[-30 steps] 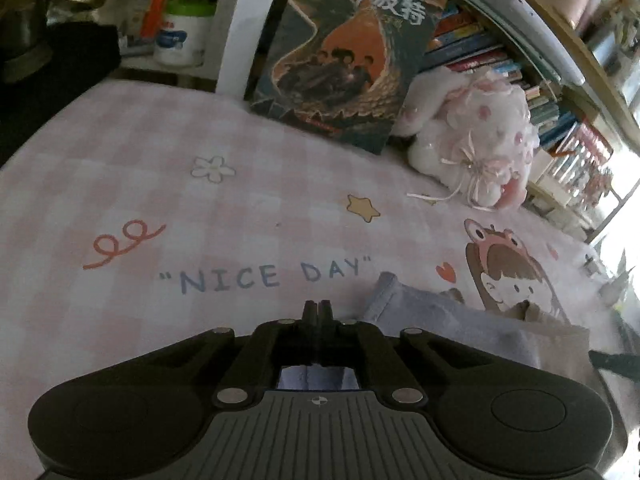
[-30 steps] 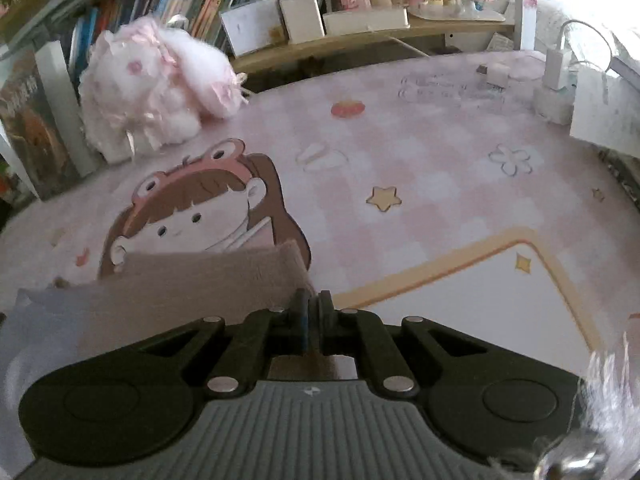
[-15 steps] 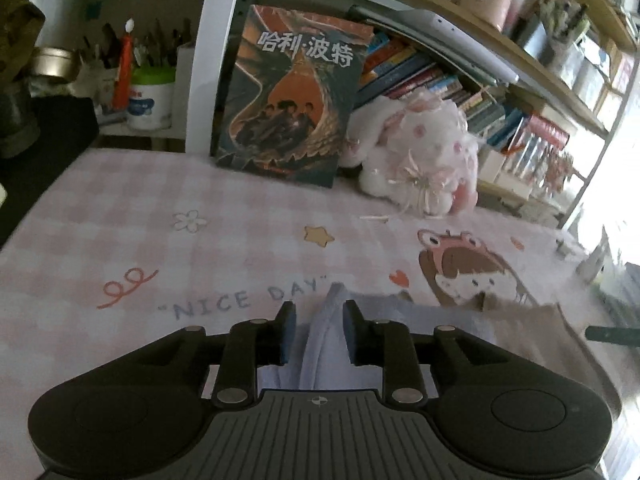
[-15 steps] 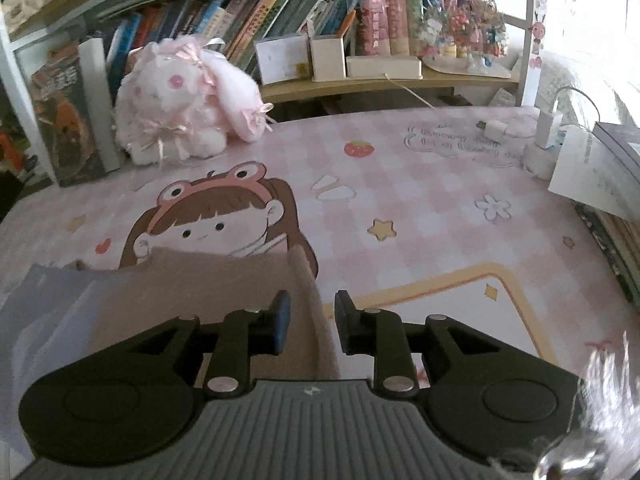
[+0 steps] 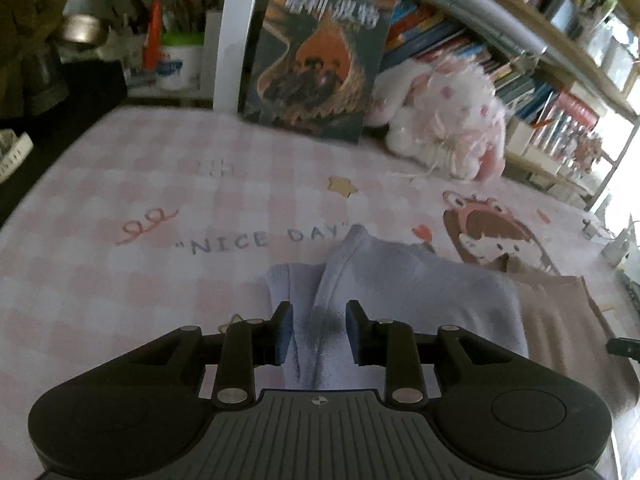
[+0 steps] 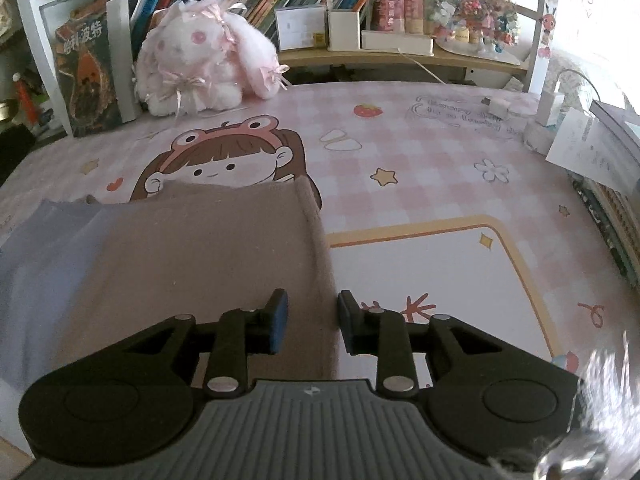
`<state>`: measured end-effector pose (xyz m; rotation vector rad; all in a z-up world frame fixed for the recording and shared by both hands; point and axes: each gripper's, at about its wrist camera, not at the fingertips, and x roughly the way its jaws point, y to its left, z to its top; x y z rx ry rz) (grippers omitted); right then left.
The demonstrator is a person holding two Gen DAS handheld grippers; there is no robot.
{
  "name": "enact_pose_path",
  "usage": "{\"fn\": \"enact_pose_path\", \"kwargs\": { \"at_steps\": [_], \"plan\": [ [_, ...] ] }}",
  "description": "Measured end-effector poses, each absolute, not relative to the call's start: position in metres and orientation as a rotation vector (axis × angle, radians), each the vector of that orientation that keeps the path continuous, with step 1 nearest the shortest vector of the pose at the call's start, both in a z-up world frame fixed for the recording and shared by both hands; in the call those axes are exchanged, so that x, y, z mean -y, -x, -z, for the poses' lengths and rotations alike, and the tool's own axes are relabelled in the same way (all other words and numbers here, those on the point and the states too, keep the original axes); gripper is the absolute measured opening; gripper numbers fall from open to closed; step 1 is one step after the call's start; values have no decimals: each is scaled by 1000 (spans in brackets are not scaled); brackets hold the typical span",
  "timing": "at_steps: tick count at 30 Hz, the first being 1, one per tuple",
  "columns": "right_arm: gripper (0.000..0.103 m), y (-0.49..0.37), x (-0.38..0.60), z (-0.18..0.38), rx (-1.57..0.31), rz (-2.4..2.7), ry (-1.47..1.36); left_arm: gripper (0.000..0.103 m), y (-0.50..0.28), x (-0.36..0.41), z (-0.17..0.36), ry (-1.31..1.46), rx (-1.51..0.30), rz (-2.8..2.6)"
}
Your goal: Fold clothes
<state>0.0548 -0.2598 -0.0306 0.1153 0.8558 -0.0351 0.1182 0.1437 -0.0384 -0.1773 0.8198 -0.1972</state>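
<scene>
A folded garment lies flat on the pink checked mat [image 5: 120,184], one half lavender [image 5: 404,292], the other half brown [image 6: 208,248]. My left gripper [image 5: 318,328] hovers open over the lavender end, where a raised fold of cloth runs between the fingers without the pads pressing on it. My right gripper [image 6: 310,320] stands over the brown end by its right hem. Its jaws are opening, and the hem lies loose between and below them. The lavender half [image 6: 40,248] shows at the left of the right wrist view.
A white and pink plush rabbit [image 6: 200,68] and an upright book [image 5: 316,64] stand at the back of the mat under shelves of books. Chargers [image 6: 552,108] and papers [image 6: 592,152] sit at the right edge. A pen cup [image 5: 178,64] stands at the back left.
Both grippers were shut on the garment's edges a second ago. They have let go, opened and drawn back towards me, and the garment lies flat on the mat.
</scene>
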Motion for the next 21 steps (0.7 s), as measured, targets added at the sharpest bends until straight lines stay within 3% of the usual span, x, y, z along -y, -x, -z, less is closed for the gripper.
{"fn": "enact_pose_path", "kwargs": {
  "at_steps": [1, 3, 7, 12, 18, 21],
  "plan": [
    [26, -55, 260, 31, -857, 36, -117, 23, -119, -141, 40, 177, -830, 205],
    [26, -56, 259, 31, -858, 38, -114, 4, -114, -135, 35, 152, -812, 222],
    [26, -57, 258, 30, -859, 42, -114, 4, -88, -142, 4, 213, -685, 234],
    [26, -57, 258, 31, -865, 36, -121, 5, -102, -156, 46, 217, -830, 175],
    [26, -58, 262, 30, -871, 38, -144, 10, -99, -157, 41, 226, -819, 173],
    [27, -56, 264, 28, -874, 37, -160, 23, -87, -162, 32, 251, -800, 183]
  ]
}}
